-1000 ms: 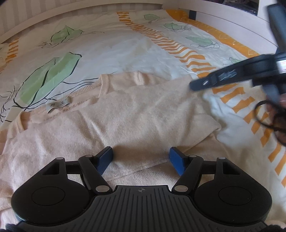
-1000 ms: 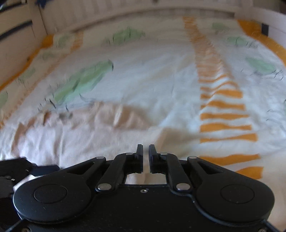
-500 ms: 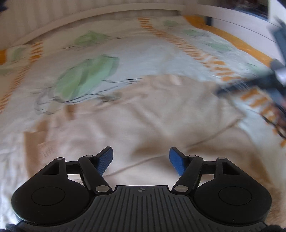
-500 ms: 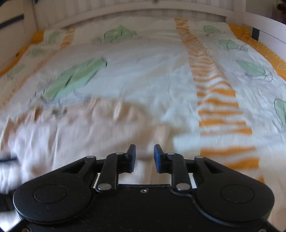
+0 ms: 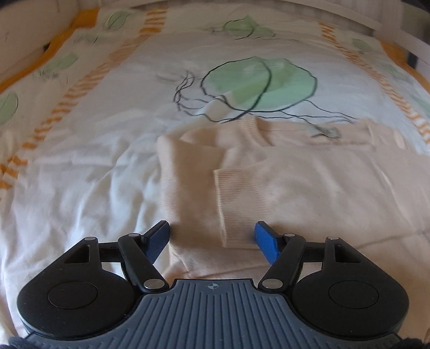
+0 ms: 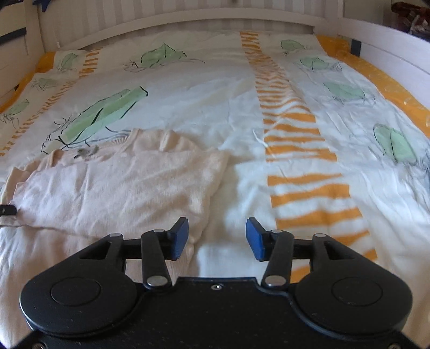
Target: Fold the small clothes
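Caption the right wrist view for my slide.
Open right tool above the cream sweater's edge on the patterned bedspread.

Peach sweater (image 5: 309, 188): soft matt knit, ribbed cuff; bedsheet (image 6: 215, 88): thin creased printed cloth; both grippers: matt black plastic, blue pads (image 6: 179, 239).

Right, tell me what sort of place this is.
Most likely a bedroom. A peach sweater lies on a bed spread with a leaf-and-orange-stripe printed cover, and a white slatted headboard stands at the far end.
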